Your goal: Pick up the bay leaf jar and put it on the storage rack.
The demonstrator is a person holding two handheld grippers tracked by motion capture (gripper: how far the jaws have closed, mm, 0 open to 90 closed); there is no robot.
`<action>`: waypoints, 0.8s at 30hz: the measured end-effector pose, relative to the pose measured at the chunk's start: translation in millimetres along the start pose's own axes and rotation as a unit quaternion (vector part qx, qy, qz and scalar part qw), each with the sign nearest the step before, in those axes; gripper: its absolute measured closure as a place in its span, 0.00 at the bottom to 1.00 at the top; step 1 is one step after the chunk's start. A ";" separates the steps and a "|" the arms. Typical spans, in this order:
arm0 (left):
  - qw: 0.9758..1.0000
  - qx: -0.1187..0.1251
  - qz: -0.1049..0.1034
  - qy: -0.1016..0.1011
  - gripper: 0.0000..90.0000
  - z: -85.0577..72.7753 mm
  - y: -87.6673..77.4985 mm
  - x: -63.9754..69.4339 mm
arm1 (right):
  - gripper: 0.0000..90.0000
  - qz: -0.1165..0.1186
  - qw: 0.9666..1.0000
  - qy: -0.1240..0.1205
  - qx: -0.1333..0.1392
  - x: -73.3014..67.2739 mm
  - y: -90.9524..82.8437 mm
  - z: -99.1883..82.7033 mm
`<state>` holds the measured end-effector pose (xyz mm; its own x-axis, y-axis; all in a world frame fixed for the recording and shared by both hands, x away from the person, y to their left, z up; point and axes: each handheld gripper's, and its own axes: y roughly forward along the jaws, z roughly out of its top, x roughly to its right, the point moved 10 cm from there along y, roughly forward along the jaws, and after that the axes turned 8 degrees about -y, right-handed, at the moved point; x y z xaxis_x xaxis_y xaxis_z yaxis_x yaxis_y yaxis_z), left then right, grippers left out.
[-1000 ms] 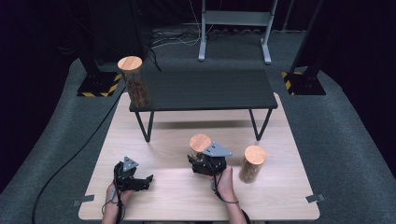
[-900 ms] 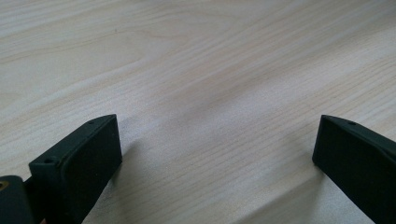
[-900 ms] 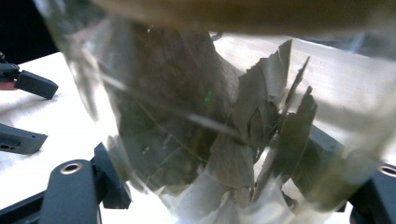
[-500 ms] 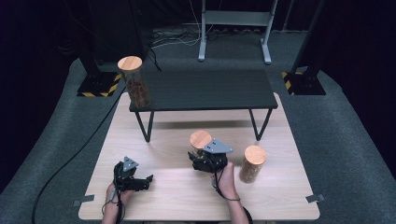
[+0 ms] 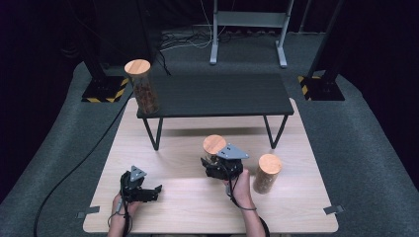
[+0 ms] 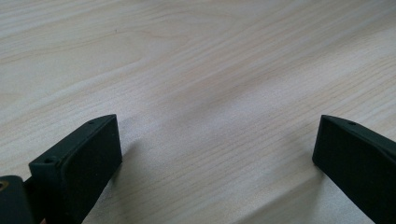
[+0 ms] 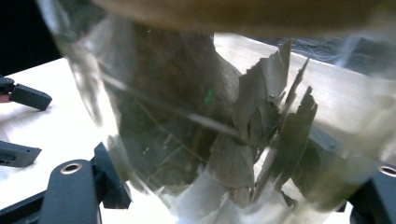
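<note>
Grey carpet floor (image 5: pixel 375 148), dark room, light wooden table (image 5: pixel 173 207), metal stand (image 5: pixel 247 29) behind

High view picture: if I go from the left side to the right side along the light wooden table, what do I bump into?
left gripper → right gripper clamped on a jar of dried leaves → jar with wooden lid

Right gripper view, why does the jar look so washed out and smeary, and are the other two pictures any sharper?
Right gripper view: the glass jar of dried leaves sits very close, so its wall blurs and glares white. Left gripper view: wood grain of the table is crisp, soft shadows under the jaws. High view: evenly lit tabletop, dark surroundings, slightly soft.
</note>
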<state>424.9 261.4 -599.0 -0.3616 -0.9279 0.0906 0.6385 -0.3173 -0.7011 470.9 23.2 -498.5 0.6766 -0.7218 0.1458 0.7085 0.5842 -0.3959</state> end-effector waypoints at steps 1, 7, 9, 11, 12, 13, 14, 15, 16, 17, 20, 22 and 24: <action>1.000 0.000 0.000 0.000 0.01 0.0 0.0 0.0 | 0.27 0.000 1.000 -0.001 0.000 0.1 0.2 0.2; 1.000 0.001 0.000 0.001 0.01 0.2 0.0 0.1 | 0.27 -0.001 1.000 -0.005 -0.004 1.3 2.4 2.1; 1.000 0.002 0.001 0.002 0.01 0.3 -0.1 0.3 | 0.27 -0.002 1.000 -0.007 -0.004 1.7 2.7 3.8; 1.000 0.002 0.001 0.002 0.01 0.3 -0.1 0.3 | 0.27 -0.001 1.000 -0.010 -0.005 1.7 2.8 5.4; 1.000 0.002 0.001 0.003 0.01 0.3 -0.1 0.3 | 0.27 -0.002 1.000 -0.011 -0.006 1.7 2.8 6.2; 1.000 0.002 0.001 0.003 0.01 0.3 -0.1 0.3 | 0.27 -0.002 1.000 -0.012 -0.006 1.9 3.0 6.9; 1.000 0.002 0.002 0.003 0.01 0.3 -0.1 0.3 | 0.27 0.000 1.000 -0.011 -0.006 2.0 3.1 7.5; 1.000 0.002 0.002 0.003 0.01 0.3 -0.1 0.3 | 0.27 -0.001 1.000 -0.011 -0.007 2.2 3.1 7.9; 1.000 0.002 0.002 0.003 0.01 0.4 -0.2 0.3 | 0.27 -0.002 1.000 -0.013 -0.007 2.6 3.1 8.7; 1.000 0.002 0.002 0.003 0.01 0.3 -0.2 0.4 | 0.27 -0.002 1.000 -0.013 -0.008 2.9 3.0 9.2; 1.000 0.002 0.002 0.003 0.01 0.3 -0.2 0.3 | 0.27 -0.001 1.000 -0.010 -0.007 4.7 2.1 11.3; 1.000 0.002 0.002 0.003 0.01 0.3 -0.2 0.3 | 0.27 -0.003 1.000 -0.011 -0.008 6.2 1.2 13.2; 1.000 0.003 0.003 0.004 0.01 0.3 -0.3 0.5 | 0.27 -0.002 1.000 -0.007 -0.006 7.8 0.2 15.1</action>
<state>424.8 261.0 -598.6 -0.3631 -0.9282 0.0818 0.6440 -0.3134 -0.6979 479.3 23.4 -483.8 0.6763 -0.7190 0.1604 0.7092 0.5766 -0.4056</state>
